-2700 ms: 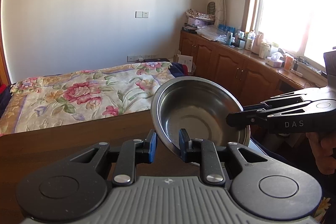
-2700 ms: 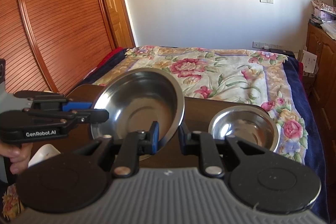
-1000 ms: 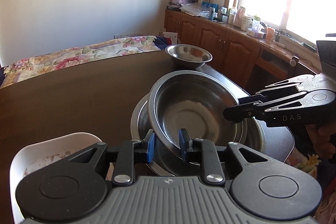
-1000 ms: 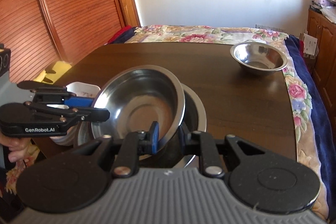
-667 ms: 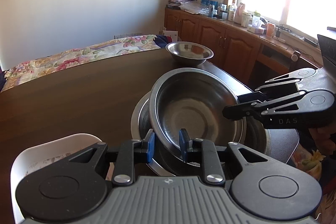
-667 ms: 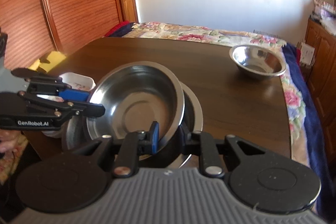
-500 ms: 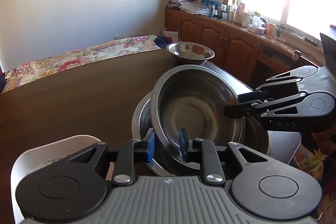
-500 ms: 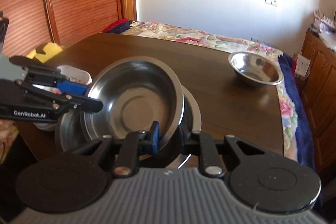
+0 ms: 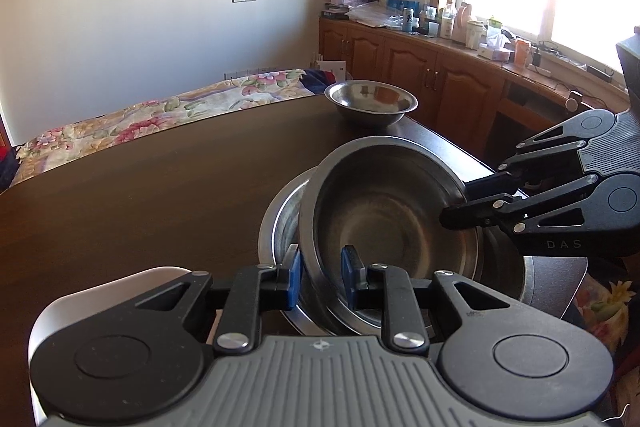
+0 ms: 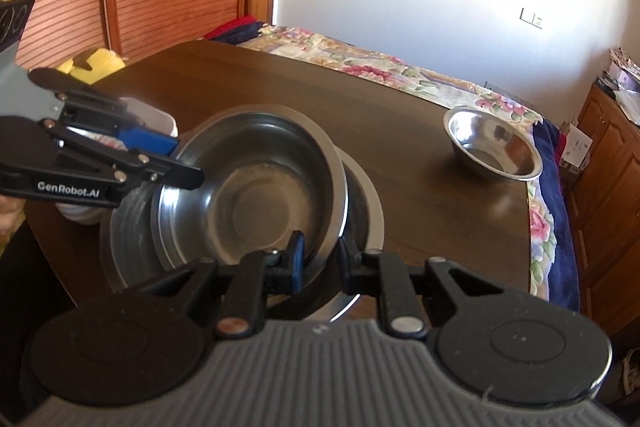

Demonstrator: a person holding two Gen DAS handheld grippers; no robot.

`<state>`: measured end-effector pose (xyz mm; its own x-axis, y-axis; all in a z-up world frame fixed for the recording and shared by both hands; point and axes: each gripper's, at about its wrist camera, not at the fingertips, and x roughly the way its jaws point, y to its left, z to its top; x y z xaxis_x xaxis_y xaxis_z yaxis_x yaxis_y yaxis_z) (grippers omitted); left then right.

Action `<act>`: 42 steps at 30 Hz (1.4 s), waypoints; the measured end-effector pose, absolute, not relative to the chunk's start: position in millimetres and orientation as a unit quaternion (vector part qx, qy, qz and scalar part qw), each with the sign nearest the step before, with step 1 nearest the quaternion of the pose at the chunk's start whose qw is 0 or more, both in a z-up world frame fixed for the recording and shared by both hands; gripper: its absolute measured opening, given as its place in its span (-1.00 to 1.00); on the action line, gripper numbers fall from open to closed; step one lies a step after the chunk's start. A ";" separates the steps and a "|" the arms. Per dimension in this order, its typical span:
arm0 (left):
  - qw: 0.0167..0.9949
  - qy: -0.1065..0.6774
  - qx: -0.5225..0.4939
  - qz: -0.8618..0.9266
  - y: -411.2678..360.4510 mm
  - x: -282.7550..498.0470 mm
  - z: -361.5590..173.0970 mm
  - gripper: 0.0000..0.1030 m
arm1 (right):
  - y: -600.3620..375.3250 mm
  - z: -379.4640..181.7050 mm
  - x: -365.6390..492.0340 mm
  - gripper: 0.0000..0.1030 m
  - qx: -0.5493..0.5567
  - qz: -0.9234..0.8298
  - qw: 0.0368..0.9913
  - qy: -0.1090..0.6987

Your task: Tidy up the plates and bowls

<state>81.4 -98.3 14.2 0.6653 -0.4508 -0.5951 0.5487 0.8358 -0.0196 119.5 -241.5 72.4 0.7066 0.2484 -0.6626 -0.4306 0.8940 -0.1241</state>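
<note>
A steel bowl (image 9: pixel 384 223) (image 10: pixel 256 195) sits inside a larger steel basin (image 9: pixel 280 223) (image 10: pixel 360 207) on the dark wooden table (image 9: pixel 140 195). My left gripper (image 9: pixel 320 277) is shut on the bowl's near rim; it also shows in the right wrist view (image 10: pixel 184 167). My right gripper (image 10: pixel 320 259) is shut on the opposite rim and shows in the left wrist view (image 9: pixel 460 203). A smaller steel bowl (image 9: pixel 370 103) (image 10: pixel 494 149) stands alone near the table's far corner.
A white dish (image 9: pixel 100 291) (image 10: pixel 148 119) lies beside the basin on the left. A flowered bed (image 9: pixel 160 111) lies beyond the table. Wooden cabinets (image 9: pixel 440 83) with bottles run under the window. The table edge (image 10: pixel 528 211) is close on the right.
Both grippers have lowered the steel bowl from the air into the larger basin. It now sits lower and flatter in the basin. Both grips have stayed shut on its rim.
</note>
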 end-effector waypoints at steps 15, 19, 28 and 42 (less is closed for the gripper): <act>0.917 0.287 0.057 -0.270 -88.1 78.1 23.0 -0.52 | -226.9 74.7 123.1 -0.64 -0.186 0.178 0.902 0.346; 0.921 0.280 0.052 -0.266 -86.6 78.1 27.7 -0.52 | -222.0 72.8 125.9 -0.64 -0.202 0.174 0.899 0.348; 0.921 0.282 0.057 -0.264 -87.8 79.0 23.1 -0.52 | -222.2 72.0 130.7 -0.61 -0.199 0.167 0.902 0.346; 0.922 0.279 0.062 -0.262 -89.0 80.7 28.7 -0.52 | -240.3 75.5 131.8 -0.60 -0.126 0.169 0.928 0.309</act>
